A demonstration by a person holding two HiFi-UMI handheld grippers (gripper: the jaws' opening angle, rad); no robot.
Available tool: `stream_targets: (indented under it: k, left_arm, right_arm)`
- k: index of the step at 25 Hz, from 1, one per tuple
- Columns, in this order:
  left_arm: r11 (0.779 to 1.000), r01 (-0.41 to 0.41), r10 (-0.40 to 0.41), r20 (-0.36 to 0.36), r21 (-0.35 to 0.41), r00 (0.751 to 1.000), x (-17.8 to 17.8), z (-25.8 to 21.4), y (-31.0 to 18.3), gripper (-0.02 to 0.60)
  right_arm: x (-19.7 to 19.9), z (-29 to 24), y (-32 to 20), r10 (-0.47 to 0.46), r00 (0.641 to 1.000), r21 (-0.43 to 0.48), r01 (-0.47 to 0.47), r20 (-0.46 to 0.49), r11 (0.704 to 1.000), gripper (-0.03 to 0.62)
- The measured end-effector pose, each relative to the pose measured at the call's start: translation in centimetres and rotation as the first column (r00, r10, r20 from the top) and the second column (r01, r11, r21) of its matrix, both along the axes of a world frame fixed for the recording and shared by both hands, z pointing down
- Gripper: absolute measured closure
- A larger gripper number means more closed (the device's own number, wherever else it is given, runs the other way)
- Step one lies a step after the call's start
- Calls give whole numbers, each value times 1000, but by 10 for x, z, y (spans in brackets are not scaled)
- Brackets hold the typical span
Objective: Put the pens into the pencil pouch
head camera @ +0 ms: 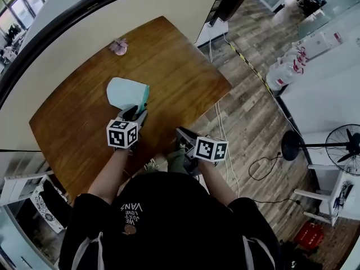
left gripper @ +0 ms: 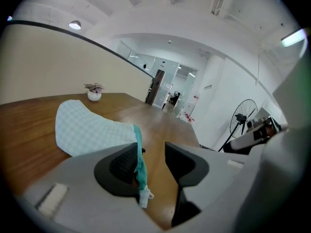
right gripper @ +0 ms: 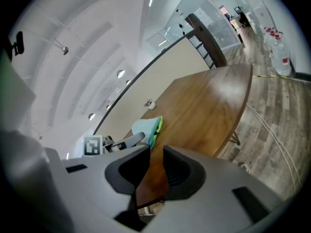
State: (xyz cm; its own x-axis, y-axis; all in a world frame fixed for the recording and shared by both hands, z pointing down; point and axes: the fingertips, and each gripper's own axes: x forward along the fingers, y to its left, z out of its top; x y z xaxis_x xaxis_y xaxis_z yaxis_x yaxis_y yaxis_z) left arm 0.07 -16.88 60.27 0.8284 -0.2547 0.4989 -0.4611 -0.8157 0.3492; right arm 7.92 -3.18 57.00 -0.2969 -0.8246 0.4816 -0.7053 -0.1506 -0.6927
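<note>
- Pencil pouch (head camera: 127, 93) noted lying flat on wooden table (head camera: 185, 61), zip end at left gripper (left gripper: 151, 161).
- Left jaws parted; zip edge against one pad, unclamped.
- Right gripper (right gripper: 155, 171) narrowly parted, empty, near table edge.

The person's black shirt (head camera: 169, 224) bears upside-down white print reading "LOVE VANS".

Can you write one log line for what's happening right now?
left hand-held gripper: open, pencil pouch zipper edge between jaws | right hand-held gripper: open, empty | pencil pouch: lying on table
</note>
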Motion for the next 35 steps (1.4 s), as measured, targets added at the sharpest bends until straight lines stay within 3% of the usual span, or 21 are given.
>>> stream_targets:
  k: [4, 15, 23, 28, 35]
  left_arm:
    - [997, -3, 5, -27, 80, 1000, -16, -24, 13, 416]
    - [974, 164, -152, -83, 155, 985, -68, -77, 44, 419]
    - [955, 210, -191, -108, 209, 976, -70, -112, 105, 552]
    - [945, 230, -212, -102, 233, 972, -72, -118, 150, 569]
    - [938, 276, -263, -89, 211, 961, -80, -108, 201, 571]
  right_arm:
    - [-2, -9, 4, 0, 991, 34, 4, -134, 999, 539]
    - [-11, -47, 9, -94, 921, 103, 143, -377, 984, 575]
    - [-11, -72, 43, -171, 879, 143, 257, -444, 956, 582]
    - [-16, -76, 72, -227, 865, 155, 325, -447, 933, 582]
    - [-28, -67, 107, -317, 834, 138, 416, -451, 899, 582]
